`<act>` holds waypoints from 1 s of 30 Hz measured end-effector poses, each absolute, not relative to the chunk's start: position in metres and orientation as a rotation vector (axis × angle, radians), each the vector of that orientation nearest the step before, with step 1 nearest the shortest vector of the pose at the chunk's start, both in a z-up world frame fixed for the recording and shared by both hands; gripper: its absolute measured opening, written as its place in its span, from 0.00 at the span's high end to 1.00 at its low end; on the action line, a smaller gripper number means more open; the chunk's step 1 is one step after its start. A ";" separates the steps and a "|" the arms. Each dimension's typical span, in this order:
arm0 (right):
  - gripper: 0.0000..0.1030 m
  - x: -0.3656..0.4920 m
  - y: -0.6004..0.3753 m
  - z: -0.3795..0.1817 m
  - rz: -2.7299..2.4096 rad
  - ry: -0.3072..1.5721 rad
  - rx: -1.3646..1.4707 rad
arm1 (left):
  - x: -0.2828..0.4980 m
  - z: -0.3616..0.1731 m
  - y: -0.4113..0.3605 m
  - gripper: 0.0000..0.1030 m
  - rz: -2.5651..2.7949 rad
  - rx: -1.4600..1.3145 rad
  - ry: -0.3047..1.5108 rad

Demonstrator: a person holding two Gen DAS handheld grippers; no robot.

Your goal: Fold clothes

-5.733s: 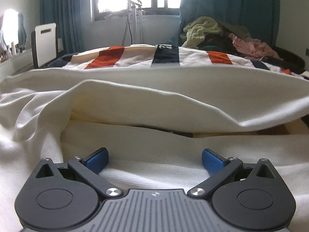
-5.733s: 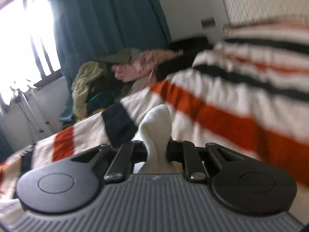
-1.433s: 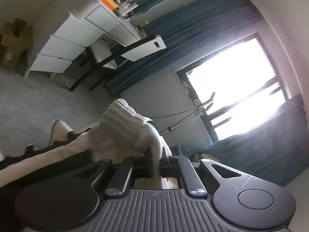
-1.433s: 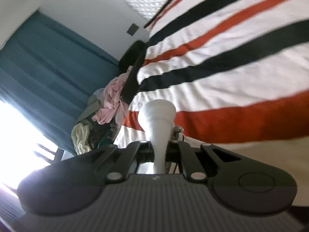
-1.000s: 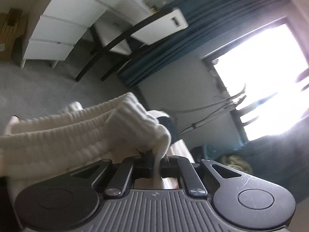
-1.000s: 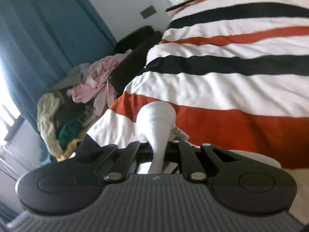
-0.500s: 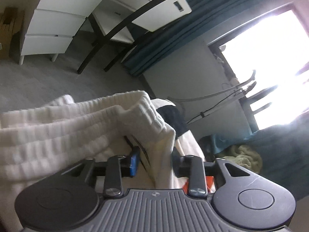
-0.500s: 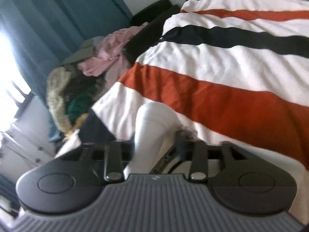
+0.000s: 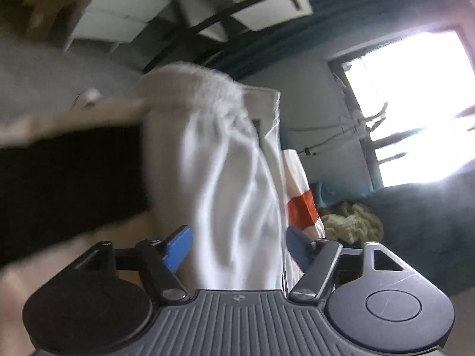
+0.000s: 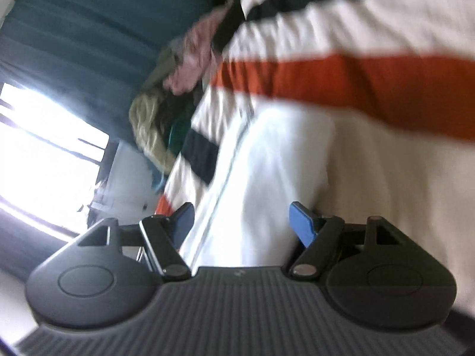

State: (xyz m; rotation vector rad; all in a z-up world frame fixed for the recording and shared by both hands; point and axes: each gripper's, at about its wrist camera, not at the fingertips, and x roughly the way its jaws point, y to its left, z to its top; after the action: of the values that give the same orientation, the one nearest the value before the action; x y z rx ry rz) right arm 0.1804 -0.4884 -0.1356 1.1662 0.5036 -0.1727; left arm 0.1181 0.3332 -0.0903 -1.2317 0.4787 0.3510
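Left wrist: white garment (image 9: 234, 195) between spread fingers (image 9: 177, 247).

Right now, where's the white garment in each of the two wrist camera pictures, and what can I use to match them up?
Left wrist view: the white garment rises up the centre, between the open fingers of the left gripper.
Right wrist view: it fills the centre, between the open fingers of the right gripper, lying on the striped bedspread.
Shared landmark: the yellow-green clothes pile, lower right in the left view, left of centre in the right.
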 end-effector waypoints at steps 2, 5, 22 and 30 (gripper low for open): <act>0.29 0.176 -0.480 -0.146 -0.162 0.563 1.200 | 0.107 -0.108 0.325 0.26 0.372 -1.297 0.479; 0.29 0.172 -0.469 -0.165 -0.155 0.608 1.242 | 0.098 -0.134 0.314 0.26 0.372 -1.377 0.502; 0.29 0.209 -0.460 -0.194 -0.145 0.447 1.303 | 0.158 -0.161 0.321 0.27 0.302 -1.170 0.439; 0.29 0.237 -0.472 -0.200 -0.126 0.411 1.311 | 0.183 -0.167 0.330 0.33 0.371 -1.178 0.336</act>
State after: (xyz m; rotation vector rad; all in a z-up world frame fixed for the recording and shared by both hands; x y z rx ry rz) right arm 0.2372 -0.4722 -0.2000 1.3113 0.4107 -0.1256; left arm 0.1833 0.3296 -0.1668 -1.1779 0.3358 0.3713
